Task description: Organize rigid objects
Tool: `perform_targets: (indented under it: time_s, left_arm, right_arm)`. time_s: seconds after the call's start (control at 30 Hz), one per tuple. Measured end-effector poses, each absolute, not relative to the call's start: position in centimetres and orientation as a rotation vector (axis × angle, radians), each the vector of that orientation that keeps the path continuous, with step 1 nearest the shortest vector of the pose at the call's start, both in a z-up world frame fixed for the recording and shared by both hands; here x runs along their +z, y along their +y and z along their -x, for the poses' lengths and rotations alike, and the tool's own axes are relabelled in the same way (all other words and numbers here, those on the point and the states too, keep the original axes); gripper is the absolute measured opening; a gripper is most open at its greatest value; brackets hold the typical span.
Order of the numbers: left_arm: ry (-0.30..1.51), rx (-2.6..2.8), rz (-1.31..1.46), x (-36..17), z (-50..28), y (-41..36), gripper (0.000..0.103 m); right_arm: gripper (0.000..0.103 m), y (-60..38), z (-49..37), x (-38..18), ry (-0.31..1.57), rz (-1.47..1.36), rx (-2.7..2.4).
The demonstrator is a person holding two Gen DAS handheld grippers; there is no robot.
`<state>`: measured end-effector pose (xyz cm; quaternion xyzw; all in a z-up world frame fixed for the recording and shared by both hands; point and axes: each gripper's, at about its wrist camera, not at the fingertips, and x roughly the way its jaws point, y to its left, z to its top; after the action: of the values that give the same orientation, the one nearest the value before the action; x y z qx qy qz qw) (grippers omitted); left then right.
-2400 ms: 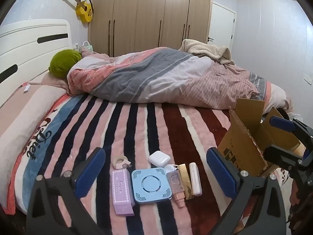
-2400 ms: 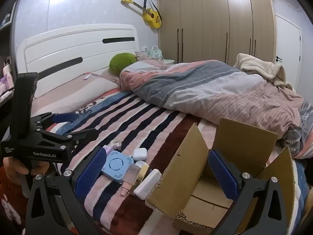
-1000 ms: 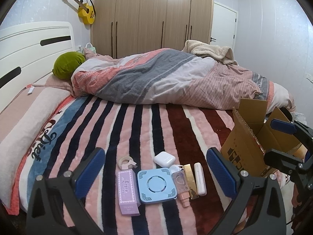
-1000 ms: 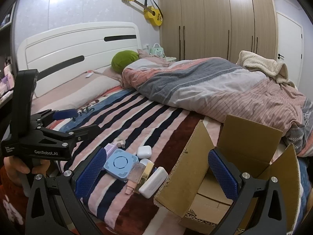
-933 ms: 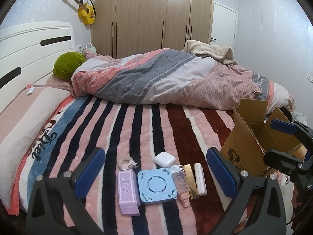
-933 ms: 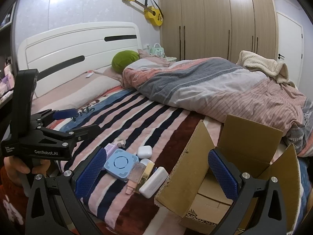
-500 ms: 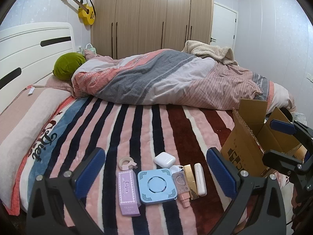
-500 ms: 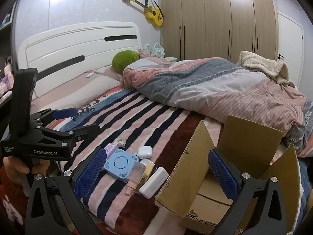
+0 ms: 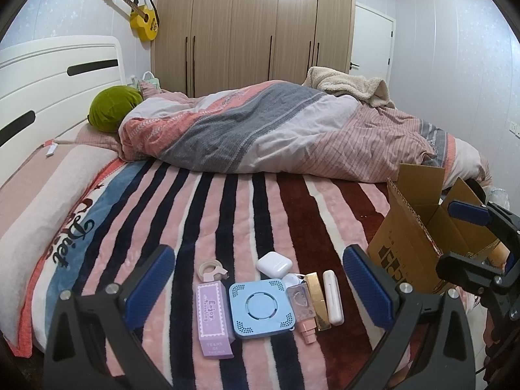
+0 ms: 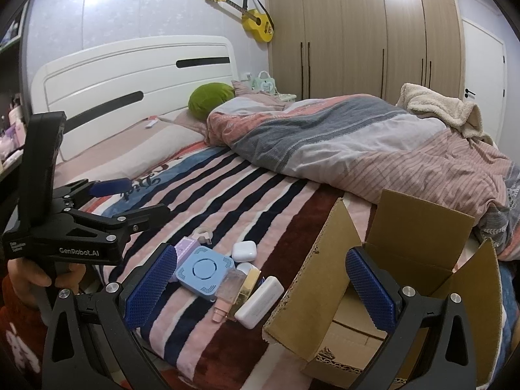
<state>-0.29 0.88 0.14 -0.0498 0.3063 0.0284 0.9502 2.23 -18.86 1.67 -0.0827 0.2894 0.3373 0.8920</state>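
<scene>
L gripper [image 9: 258, 287] jaws spread wide, empty, hovering over striped plush blanket [image 9: 227, 214] on bed. R gripper [image 10: 261, 287] jaws spread too, empty. Row of small items at 6 o'clock in L view: lilac carton [image 9: 213, 315], square pale-blue plastic device [image 9: 261, 307], pink bottle [image 9: 302, 308], gold bar [image 9: 317, 299], white oblong case [image 9: 333, 297]; white earbud case [image 9: 274, 265] behind. Open brown cardboard box [image 9: 409, 250] at 3 o'clock.

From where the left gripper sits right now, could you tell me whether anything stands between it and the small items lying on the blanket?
Nothing visible does. The left gripper is open and empty, and the blue square device and purple box lie uncovered on the blanket ahead of it.
</scene>
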Motion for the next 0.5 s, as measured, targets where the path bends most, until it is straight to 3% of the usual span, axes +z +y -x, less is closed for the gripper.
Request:
perform_targets:
  time_s: [0.5]
  left_arm:
    - [0.592,0.072,0.135,-0.1,1.2,5.5,0.103]
  right_arm:
    - [0.103,-14.2,0.0,2.0,0.593,0.306,0.721]
